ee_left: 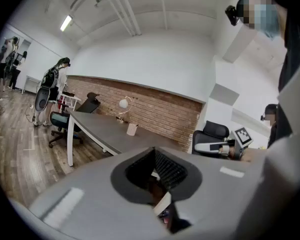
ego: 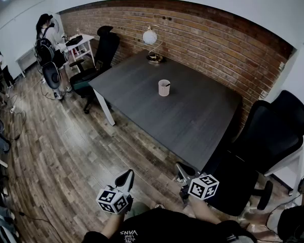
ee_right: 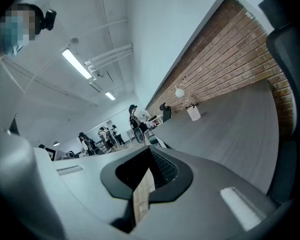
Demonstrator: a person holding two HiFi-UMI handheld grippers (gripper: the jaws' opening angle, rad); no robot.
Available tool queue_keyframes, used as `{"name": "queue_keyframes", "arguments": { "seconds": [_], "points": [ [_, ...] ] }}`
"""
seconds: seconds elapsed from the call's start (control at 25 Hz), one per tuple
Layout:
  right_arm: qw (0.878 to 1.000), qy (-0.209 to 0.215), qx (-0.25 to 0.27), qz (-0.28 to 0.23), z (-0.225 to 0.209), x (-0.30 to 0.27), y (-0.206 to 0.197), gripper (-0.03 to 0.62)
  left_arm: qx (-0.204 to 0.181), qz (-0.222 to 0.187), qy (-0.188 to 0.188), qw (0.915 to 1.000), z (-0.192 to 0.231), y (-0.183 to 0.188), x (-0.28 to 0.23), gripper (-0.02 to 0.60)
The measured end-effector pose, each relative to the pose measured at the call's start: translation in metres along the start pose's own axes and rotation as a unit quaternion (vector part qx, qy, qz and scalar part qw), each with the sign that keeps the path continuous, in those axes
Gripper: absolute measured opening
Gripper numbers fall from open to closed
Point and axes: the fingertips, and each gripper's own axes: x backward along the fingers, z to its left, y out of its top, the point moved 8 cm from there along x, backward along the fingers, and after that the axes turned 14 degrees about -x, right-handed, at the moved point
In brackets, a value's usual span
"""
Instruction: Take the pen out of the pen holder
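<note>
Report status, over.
Left gripper and right gripper shut, empty, short of the table. Pen in pen holder, mid-table. Black chair beside right gripper.

Pen [ego: 167,84] (dark) in white pen holder [ego: 164,89]

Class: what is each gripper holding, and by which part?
Nothing. The left gripper and right gripper both have jaws together, empty; the pen sits in the pen holder, far off on the table.

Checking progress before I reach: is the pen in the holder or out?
In. The pen pokes above the rim of the upright pen holder on the table.
</note>
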Motion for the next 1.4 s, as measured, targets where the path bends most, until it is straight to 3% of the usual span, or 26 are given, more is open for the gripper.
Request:
{"name": "queue_keyframes", "arguments": {
  "seconds": [0.2,0.48,0.84,1.4],
  "points": [
    [0.999,0.021,0.0,-0.024,-0.008,-0.017,0.018,0.002,-0.001,-0.009,0.013,0.9999,0.011,0.0,-0.01,0.052],
    [1.0,-0.003,0.001,-0.026,-0.011,-0.045,0.018,0.002,0.017,-0.009,0.008,0.9998,0.048,-0.003,-0.027,0.052],
    [0.997,-0.041,-0.017,-0.058,-0.007,-0.109,0.034,0.002,0.009,-0.005,-0.057,0.9983,0.123,0.023,-0.084,0.052],
    [0.989,-0.096,-0.041,-0.109,0.023,-0.218,0.038,0.002,0.002,0.012,-0.124,0.9921,0.257,0.052,-0.132,0.052]
  ]
}}
